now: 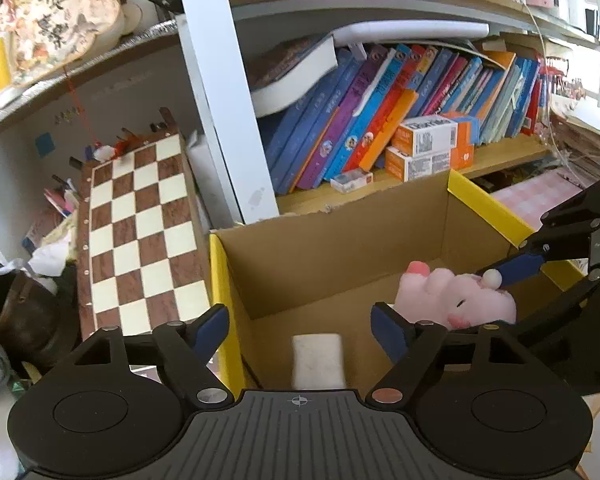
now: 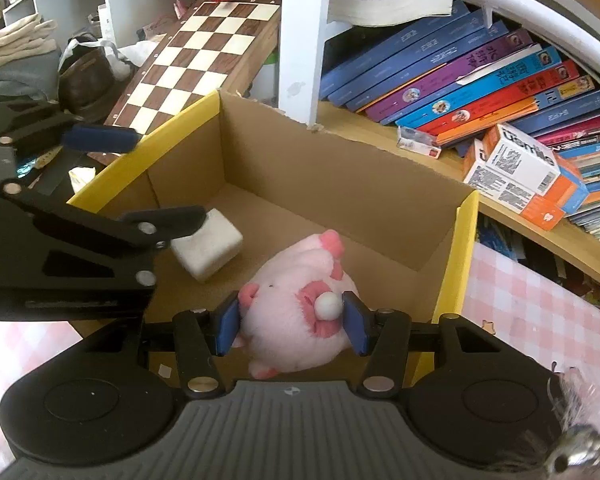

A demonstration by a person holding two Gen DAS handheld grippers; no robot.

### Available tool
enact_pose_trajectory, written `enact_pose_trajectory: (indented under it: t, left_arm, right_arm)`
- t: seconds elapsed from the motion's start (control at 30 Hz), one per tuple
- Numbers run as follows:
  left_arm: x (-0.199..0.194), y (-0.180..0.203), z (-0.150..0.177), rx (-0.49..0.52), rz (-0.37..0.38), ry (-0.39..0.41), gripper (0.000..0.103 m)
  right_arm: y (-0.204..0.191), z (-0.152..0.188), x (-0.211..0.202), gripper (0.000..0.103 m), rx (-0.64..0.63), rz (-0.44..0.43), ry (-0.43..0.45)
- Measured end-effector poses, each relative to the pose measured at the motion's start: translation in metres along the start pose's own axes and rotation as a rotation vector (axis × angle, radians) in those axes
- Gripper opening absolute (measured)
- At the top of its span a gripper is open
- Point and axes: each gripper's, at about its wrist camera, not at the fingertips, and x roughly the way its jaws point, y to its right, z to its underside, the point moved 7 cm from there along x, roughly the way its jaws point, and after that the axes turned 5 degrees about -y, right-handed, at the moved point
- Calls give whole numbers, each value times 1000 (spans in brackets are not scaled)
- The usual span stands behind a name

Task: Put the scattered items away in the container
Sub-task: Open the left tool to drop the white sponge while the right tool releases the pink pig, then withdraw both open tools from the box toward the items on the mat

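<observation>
- Left gripper (image 1: 300, 326): fingers spread wide, empty, above white block (image 1: 318, 360) in cardboard box (image 1: 332, 240).
- Right gripper (image 2: 292, 326): fingers apparently clamped on pink plush (image 2: 296, 320), inside box.

The plush toy (image 2: 296, 320) sits between the right gripper's (image 2: 292, 330) fingers, inside the cardboard box (image 2: 340, 184). The white block (image 2: 208, 244) lies in the box to its left, below the left gripper (image 1: 300, 330). Behind the box stand the books (image 2: 460, 76); the chessboard (image 2: 192, 56) leans behind-left.
</observation>
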Motion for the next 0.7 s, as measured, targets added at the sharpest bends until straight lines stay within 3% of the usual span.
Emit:
enact_pose_trajectory:
  t: [0.3,0.7]
  left_arm:
    - [-22,-5,-1,-28,-5,34,81]
    - [-57,2,2,-28,-4,64,82]
  right_arm:
    - [6,-5,-16,56,10,72,40]
    - [7,-2,-62,56,47,84,115]
